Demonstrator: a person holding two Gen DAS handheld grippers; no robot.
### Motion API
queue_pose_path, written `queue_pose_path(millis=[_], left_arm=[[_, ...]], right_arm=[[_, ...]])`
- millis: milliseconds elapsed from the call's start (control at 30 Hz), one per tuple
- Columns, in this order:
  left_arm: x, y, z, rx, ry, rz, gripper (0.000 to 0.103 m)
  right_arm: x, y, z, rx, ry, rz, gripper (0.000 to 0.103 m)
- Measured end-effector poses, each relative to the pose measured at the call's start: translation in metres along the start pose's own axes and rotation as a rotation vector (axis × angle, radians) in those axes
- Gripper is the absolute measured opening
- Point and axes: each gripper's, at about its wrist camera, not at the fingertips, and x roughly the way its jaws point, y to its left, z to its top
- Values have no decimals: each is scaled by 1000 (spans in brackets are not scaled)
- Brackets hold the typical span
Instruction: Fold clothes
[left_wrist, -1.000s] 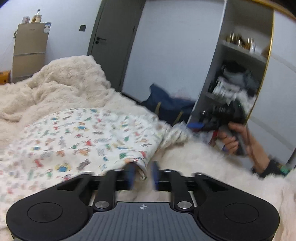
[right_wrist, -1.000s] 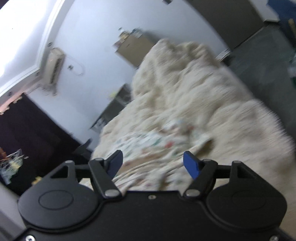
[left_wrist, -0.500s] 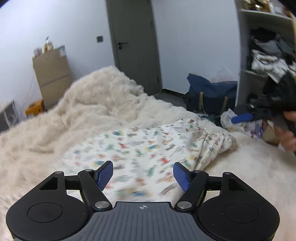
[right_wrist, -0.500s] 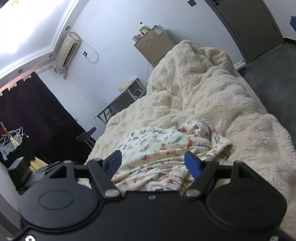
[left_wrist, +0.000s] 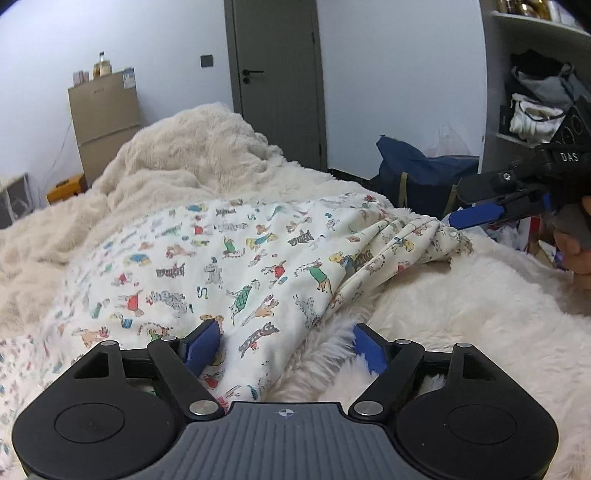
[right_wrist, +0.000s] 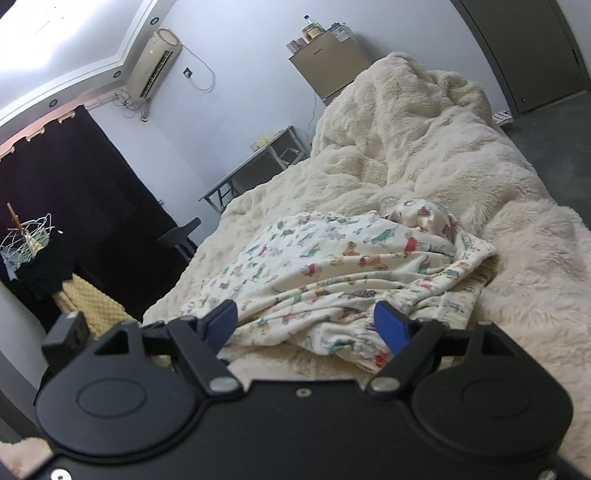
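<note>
Garment (left_wrist: 229, 266), cream with cartoon animal print, lies partly spread and bunched on fluffy blanket (left_wrist: 461, 314) over the bed. Left tool (left_wrist: 286, 349) jaws wide, just been opening, straddling the near cloth edge without pinching it. Right tool (right_wrist: 306, 325) jaws wide too, just been opening, gathered hem just ahead of them, nothing gripped. Step looks like re-gripping between folds; next move calls for closing each tool on an edge, then smoothing the bunched side. Readable writing: "DAS" on right tool body, seen in left view.

The white letters "DAS" stand on the black right tongs (left_wrist: 476, 218) body.
</note>
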Motion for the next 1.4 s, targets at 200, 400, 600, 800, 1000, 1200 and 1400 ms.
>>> queue_pose_path(millis=[200, 400, 600, 800, 1000, 1200, 1400], left_arm=[[-1, -1, 0, -4, 0, -2, 75], [-1, 0, 0, -8, 1, -5, 75], [0, 0, 0, -9, 2, -7, 76], [0, 1, -1, -11, 4, -10, 76], [0, 0, -1, -12, 4, -10, 77], [0, 0, -1, -14, 5, -10, 77], [-3, -5, 0, 20, 2, 2, 77]], right_arm=[[3, 6, -3, -17, 17, 3, 80], [3, 8, -4, -21, 22, 11, 80], [3, 10, -4, -26, 27, 19, 80], [3, 12, -4, -33, 34, 25, 80], [3, 13, -5, -42, 41, 29, 81], [4, 14, -6, -51, 49, 33, 81], [-30, -9, 13, 112, -64, 108, 80]])
